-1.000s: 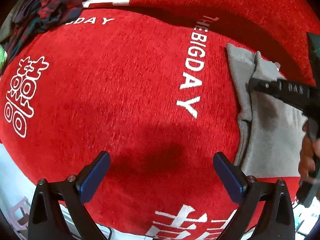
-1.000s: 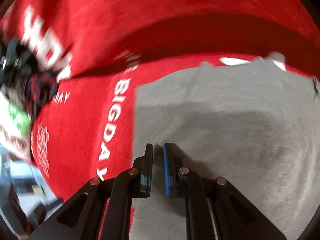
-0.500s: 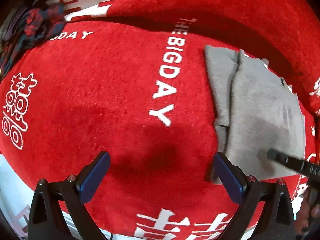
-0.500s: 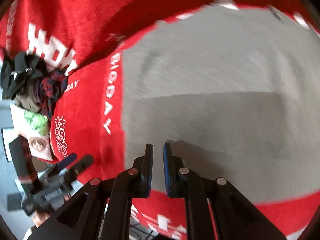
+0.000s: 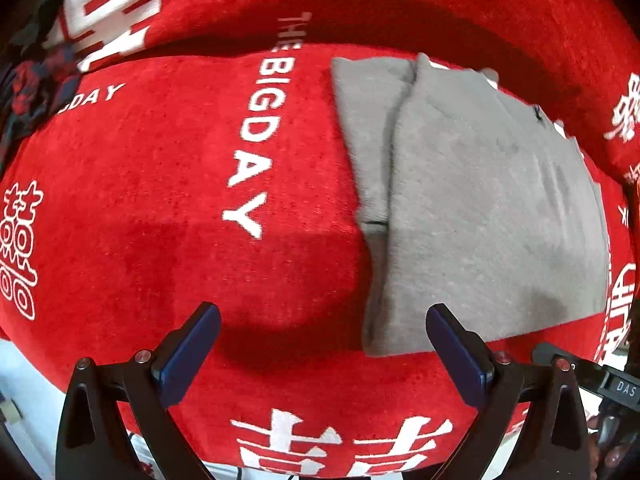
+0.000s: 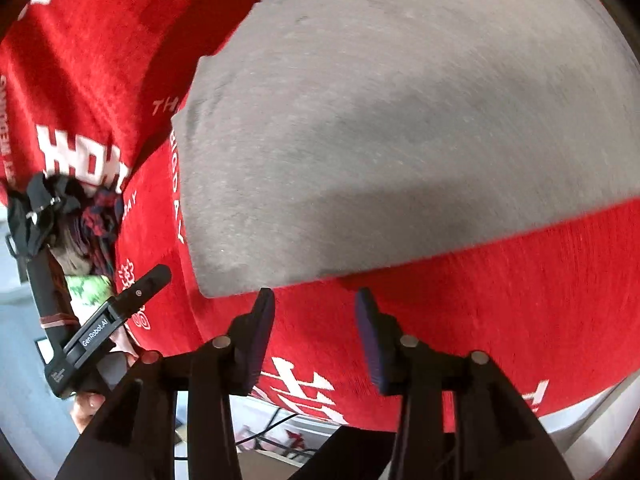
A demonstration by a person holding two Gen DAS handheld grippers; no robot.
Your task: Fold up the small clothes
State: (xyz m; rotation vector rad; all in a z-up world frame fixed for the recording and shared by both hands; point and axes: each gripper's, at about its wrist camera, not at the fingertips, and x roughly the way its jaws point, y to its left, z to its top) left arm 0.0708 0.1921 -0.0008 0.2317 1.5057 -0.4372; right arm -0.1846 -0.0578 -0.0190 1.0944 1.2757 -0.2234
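Nearby, both the left tool (image 5: 323,350) and right tool (image 6: 315,334) stood wide and empty as the soft, light grey knit garment (image 5: 492,208), likely best pinched at a near corner, lay on the red chenille-covered table (image 5: 160,200).

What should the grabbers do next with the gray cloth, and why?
Probably the left gripper should reach to the gray garment's near left corner for another fold: both grippers are open and empty, and the cloth lies flat on the red cover.

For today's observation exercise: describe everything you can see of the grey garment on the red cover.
The grey garment is plain, soft knit-looking fabric, folded into a flat rectangle. A narrower layer shows along its left edge from under the top one. It lies on the red cover beside the white "THE BIG DAY" lettering. Neither tool touches it; both are open.
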